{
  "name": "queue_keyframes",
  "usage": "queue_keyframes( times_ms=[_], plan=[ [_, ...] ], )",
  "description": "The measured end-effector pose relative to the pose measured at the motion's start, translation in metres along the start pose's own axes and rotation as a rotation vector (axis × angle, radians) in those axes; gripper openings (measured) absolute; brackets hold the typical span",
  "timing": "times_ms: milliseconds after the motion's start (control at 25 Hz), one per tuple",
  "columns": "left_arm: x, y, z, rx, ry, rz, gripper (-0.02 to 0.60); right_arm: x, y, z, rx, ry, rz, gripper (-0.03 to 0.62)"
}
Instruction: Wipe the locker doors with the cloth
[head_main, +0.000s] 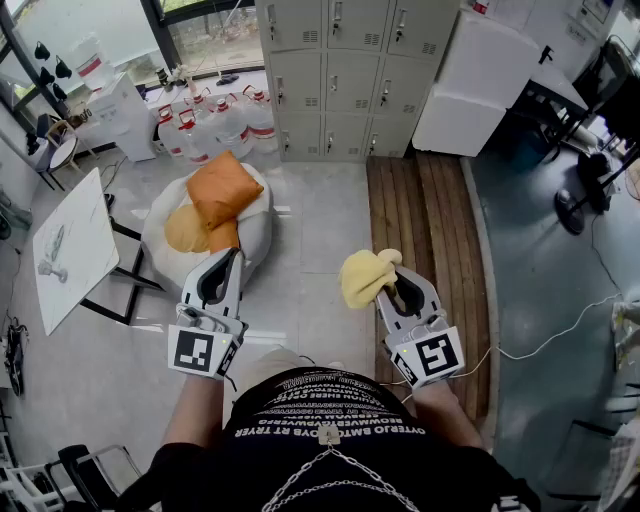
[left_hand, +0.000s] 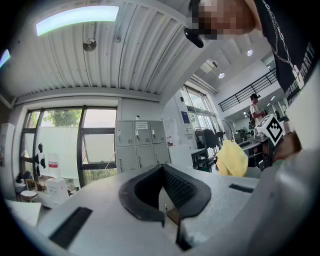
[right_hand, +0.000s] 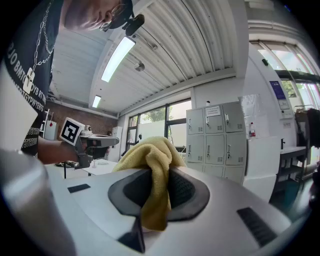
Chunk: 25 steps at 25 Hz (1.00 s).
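Observation:
A bank of grey locker doors (head_main: 345, 75) stands against the far wall, well ahead of both grippers; it also shows in the distance as the lockers (left_hand: 140, 145) and the lockers (right_hand: 215, 137). My right gripper (head_main: 392, 275) is shut on a yellow cloth (head_main: 362, 277), which bunches above its tips. In the right gripper view the cloth (right_hand: 152, 165) hangs down between the black pads. My left gripper (head_main: 228, 262) is shut with nothing in it, level with the right one. From the left gripper view the cloth (left_hand: 232, 159) appears off to the right.
A white beanbag with orange cushions (head_main: 222, 190) lies on the floor ahead left, with water bottles (head_main: 215, 125) behind it. A white table (head_main: 75, 245) is at left. A wooden platform (head_main: 430, 230) and a white cabinet (head_main: 480, 85) are at right; a cable (head_main: 560, 330) crosses the floor.

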<state>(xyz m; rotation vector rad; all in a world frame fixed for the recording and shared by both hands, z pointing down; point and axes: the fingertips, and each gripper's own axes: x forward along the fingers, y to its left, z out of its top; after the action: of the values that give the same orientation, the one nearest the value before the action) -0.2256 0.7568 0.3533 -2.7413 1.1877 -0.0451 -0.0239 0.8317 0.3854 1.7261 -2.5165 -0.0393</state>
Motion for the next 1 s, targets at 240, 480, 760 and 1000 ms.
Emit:
queue_keyframes(
  times_ms=[240,480,760,1000],
  plan=[
    [0.001,0.009,-0.003,0.018,0.003,-0.022,0.003,0.014,0.006,0.005,0.019,-0.016,-0.003,0.066],
    [0.012,0.038,-0.007,0.041,-0.014,-0.03,0.003,0.047,0.005,0.003,0.028,-0.011,-0.028,0.066],
    [0.034,0.092,-0.033,0.045,0.035,-0.046,0.003,0.102,0.012,-0.003,0.06,0.006,-0.046,0.067],
    [0.066,0.138,-0.039,0.038,-0.007,-0.064,0.003,0.157,0.009,0.005,0.062,-0.001,-0.052,0.067]
  ],
)
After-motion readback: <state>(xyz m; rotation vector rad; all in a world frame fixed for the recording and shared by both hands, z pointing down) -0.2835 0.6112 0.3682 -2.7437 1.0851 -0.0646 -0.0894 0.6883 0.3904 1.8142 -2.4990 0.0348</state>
